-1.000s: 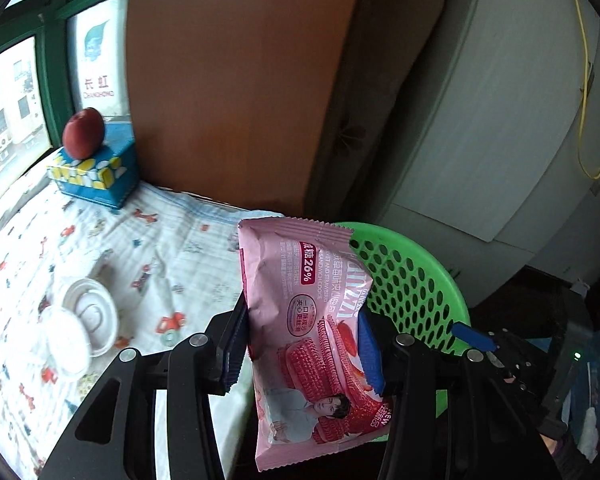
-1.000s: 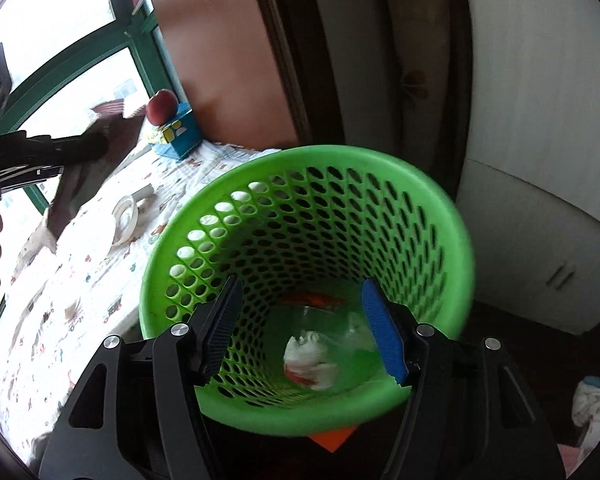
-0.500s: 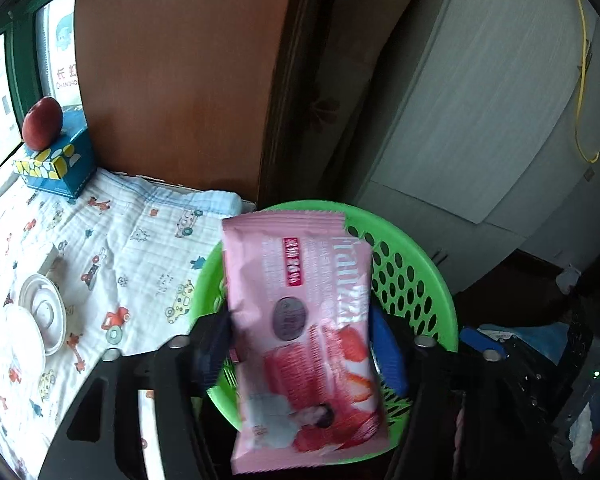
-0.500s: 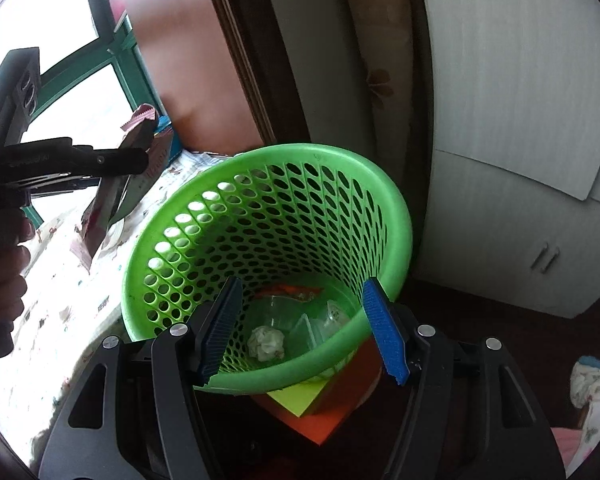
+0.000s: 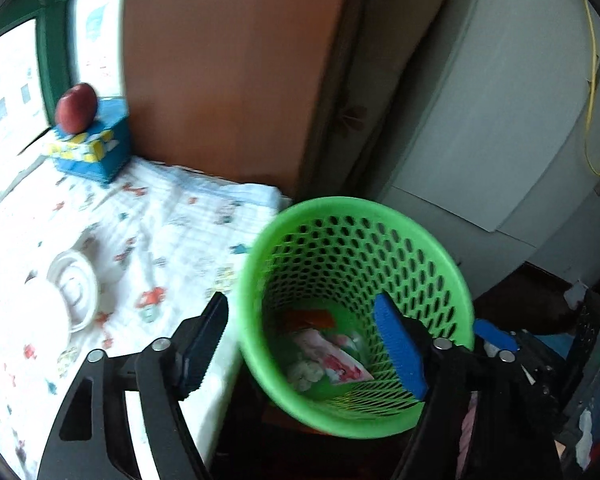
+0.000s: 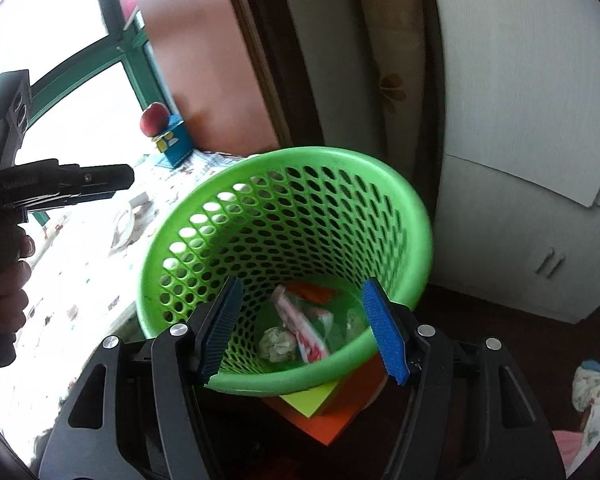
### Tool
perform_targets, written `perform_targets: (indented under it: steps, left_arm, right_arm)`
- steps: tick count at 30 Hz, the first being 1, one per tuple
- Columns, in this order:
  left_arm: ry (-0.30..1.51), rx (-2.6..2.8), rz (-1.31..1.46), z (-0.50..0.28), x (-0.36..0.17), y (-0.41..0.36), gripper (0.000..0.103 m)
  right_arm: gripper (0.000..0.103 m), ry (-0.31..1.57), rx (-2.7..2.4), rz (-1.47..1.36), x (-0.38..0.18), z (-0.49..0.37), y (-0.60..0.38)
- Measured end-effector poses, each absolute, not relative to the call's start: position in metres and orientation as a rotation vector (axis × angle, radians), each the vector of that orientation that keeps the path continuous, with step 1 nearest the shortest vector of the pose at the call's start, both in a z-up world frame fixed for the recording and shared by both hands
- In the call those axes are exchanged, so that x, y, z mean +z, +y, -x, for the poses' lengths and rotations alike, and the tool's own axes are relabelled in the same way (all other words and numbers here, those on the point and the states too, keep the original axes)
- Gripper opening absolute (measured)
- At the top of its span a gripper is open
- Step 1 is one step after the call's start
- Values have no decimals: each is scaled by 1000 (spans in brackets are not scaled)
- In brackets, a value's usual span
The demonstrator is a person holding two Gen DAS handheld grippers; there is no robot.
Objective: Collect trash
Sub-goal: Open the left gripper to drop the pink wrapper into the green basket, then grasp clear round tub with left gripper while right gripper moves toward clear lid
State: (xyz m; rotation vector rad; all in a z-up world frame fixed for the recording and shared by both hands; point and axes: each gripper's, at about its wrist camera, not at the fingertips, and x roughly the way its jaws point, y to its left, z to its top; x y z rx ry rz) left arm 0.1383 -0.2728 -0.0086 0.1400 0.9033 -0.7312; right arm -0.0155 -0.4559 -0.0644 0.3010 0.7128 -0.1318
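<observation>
The green perforated basket stands tilted beside the table's edge. A pink snack wrapper lies at its bottom beside a crumpled white paper ball. My left gripper hangs over the basket's near side, its jaws opening with nothing between them. In the right wrist view the basket fills the middle, with the wrapper and paper ball inside. My right gripper stands open over the near rim, pads apart. The left gripper shows at the left, above the table.
A red apple sits on a blue box at the table's far corner. White round lids lie on the patterned cloth. Orange and yellow sheets lie under the basket. A white cabinet stands behind.
The pink wrapper has left my left gripper and dropped into the basket. The left jaws have spread wider. The right gripper has kept its opening.
</observation>
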Motion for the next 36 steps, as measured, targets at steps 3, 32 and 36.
perform_targets:
  steps: [3,32,36]
  left_arm:
    - [889,-679,-134,-140,-7,-248,74]
    - [1008,-183,-49,-163,-94,6,79]
    - [1034,-182,-48,-164,-112,9,79]
  right_arm:
    - [63,716,-108,-288,-62,9,-446]
    - [63,775,162,-155,-60,-66,-319]
    - [63,785,185,-140,-62,-73,-306]
